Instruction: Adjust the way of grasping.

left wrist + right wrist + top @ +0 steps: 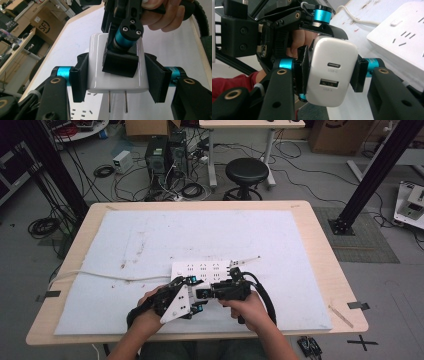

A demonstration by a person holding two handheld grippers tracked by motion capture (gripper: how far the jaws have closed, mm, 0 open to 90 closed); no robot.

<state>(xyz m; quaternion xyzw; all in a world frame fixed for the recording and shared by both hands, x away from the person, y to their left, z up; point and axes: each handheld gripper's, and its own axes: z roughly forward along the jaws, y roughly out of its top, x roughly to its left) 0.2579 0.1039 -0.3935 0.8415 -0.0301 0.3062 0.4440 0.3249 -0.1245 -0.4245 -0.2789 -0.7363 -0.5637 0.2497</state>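
Hanging between the two grippers above the near middle of the table, the white charger is a rounded block with two flat metal prongs at one end and two ports, marked USB-C and USB-A, on the opposite face. In the left gripper view the prongs point down toward the white power strip just below, so the charger's long axis runs from the port face to the prongs. The left gripper is clamped on the charger, a black pad pressed flat against each side. The right gripper is closed on the same charger from the port end, gripping its other pair of sides. In the high view both hands meet just in front of the power strip, whose cord trails off to the left across the white mat.
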